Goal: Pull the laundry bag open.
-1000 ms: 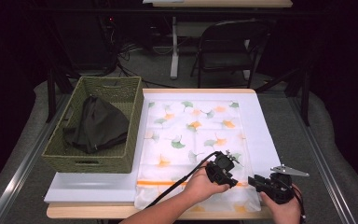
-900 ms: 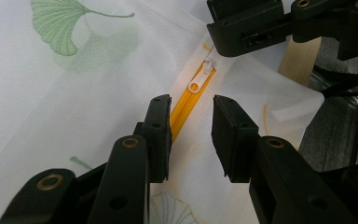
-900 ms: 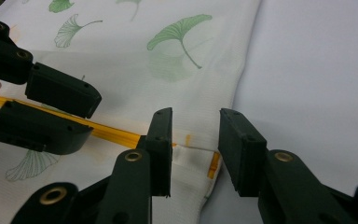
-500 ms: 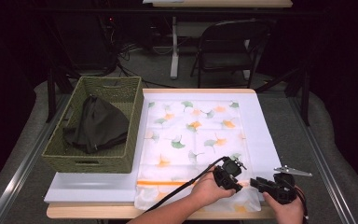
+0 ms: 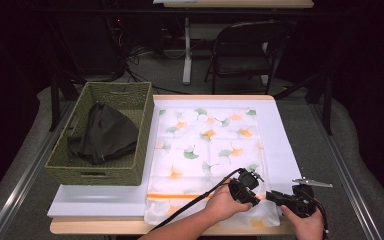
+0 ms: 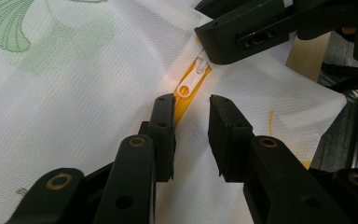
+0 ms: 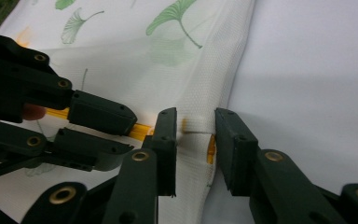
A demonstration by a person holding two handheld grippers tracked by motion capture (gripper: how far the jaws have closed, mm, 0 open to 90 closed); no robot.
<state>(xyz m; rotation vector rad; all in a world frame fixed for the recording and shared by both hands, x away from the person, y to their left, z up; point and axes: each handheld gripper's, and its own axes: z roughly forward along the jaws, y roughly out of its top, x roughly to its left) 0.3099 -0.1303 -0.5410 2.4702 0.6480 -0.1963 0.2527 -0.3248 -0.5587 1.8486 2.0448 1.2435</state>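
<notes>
Tongs, two pairs (image 6: pixel 191 121) (image 7: pixel 196 140), both apart, straddle one mesh bag's (image 5: pixel 205 145) orange zipper (image 6: pixel 186 100)

A woven basket (image 5: pixel 100 170) holds a dark cloth (image 5: pixel 102 134); a folding chair (image 5: pixel 245 50) stands behind the table (image 5: pixel 100 227).

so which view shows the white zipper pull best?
The left gripper view: the zipper pull lies sharp on the orange zipper tape, just ahead of the left claw. In the right gripper view it's hidden, with orange tape visible; in the high view it's too small to make out.
</notes>
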